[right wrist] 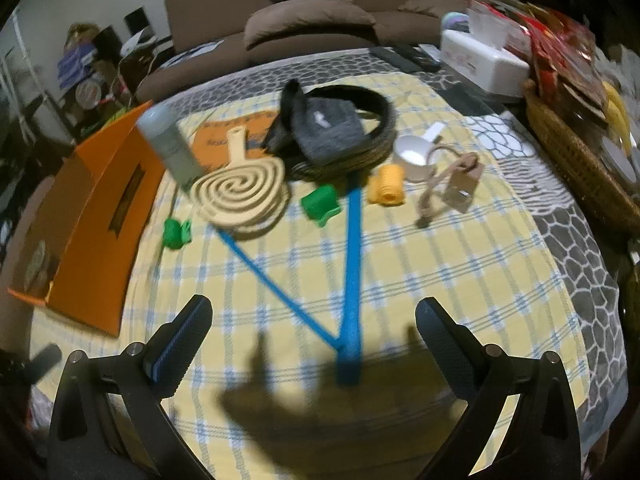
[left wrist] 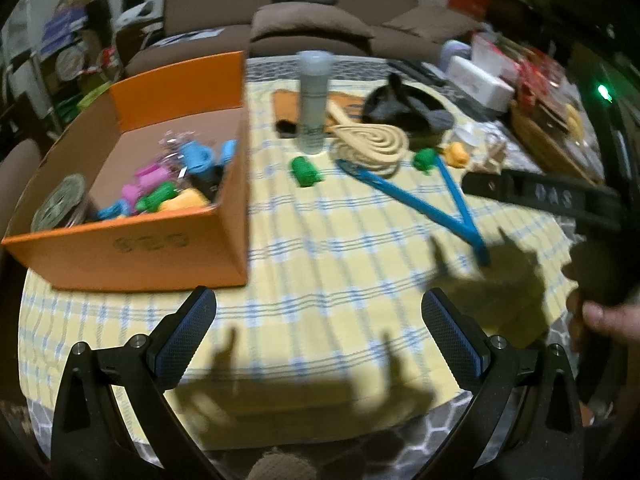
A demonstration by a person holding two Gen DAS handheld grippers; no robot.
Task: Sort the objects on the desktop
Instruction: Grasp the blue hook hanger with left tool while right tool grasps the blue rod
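Note:
An orange cardboard box (left wrist: 132,248) sits at the left of the checked cloth, holding several small coloured toys. Loose on the cloth lie a green toy (left wrist: 306,172) (right wrist: 176,233), a second green toy (right wrist: 320,202) (left wrist: 425,159), a yellow toy (right wrist: 386,184), blue V-shaped tongs (right wrist: 348,280) (left wrist: 420,200), a beige spiral mat (right wrist: 242,192) (left wrist: 372,144) and a grey bottle (left wrist: 314,100). My left gripper (left wrist: 319,308) hangs open above bare cloth, just right of the box's front corner. My right gripper (right wrist: 314,318) is open above the tongs' joined end, with nothing gripped.
A black headband with grey cloth (right wrist: 340,120) rests on a woven ring, with a white scoop (right wrist: 416,156) and a small tan bag (right wrist: 460,188) to its right. A white tissue box (right wrist: 488,60) and wicker basket (right wrist: 568,160) crowd the right edge. A brown sofa (right wrist: 304,20) stands behind.

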